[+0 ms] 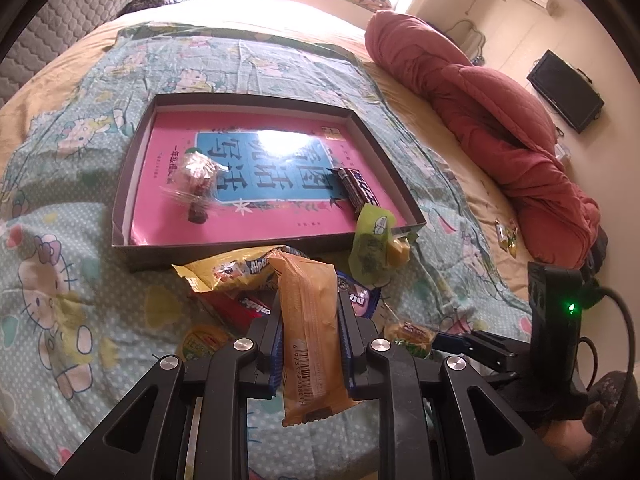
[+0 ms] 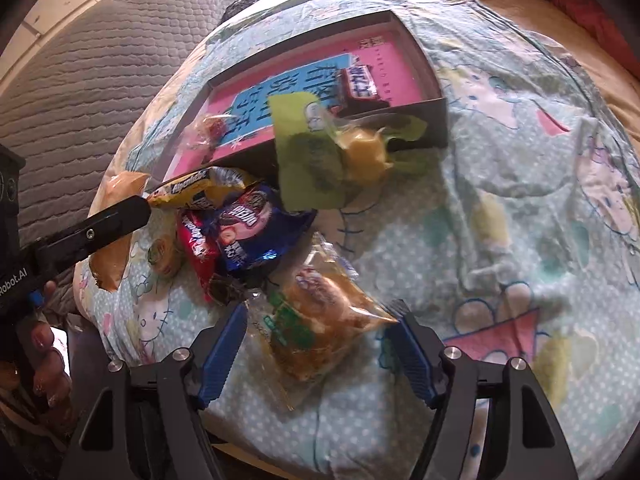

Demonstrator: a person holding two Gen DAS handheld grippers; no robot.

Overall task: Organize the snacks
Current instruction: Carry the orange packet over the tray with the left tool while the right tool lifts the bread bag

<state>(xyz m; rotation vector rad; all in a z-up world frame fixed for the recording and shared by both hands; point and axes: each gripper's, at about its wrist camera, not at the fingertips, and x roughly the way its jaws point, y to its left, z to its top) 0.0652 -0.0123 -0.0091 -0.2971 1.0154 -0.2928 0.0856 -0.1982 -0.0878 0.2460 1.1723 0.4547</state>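
Snacks: loose heap of wrapped packets on a cartoon-print blanket [image 2: 500,208], just near side of a shallow box; a few already lie inside that box.
Left gripper [image 1: 308,312]: fingers clamped on the two long sides of an orange packet [image 1: 310,332], held lengthwise above the heap, barcode end nearest.
Right gripper [image 2: 320,320]: blue-padded fingers stand apart, one on each side of a clear-wrapped pastry [image 2: 320,320] lying on the blanket; pads not pressing it.
Heap, near part: round green-labelled snack [image 1: 202,340]; red packet [image 2: 198,250]; dark blue biscuit packet [image 2: 250,236].
Heap, far part: yellow packet [image 2: 200,190] against the box's near wall.
Green packet [image 1: 370,248]: leans over the box's near right corner, a yellow sweet [image 1: 398,250] touching its right side.
Box [image 1: 248,98]: dark walls, open top, pink book [image 1: 168,200] lying flat as its floor.
Box contents: clear-wrapped snack [image 1: 198,180] at left; dark chocolate bar [image 1: 358,192] at right, well apart.
Right of blanket: small wrapped sweets [image 1: 506,236] on the tan sheet, near a red quilt [image 1: 480,100] bunched along the bed's right side.
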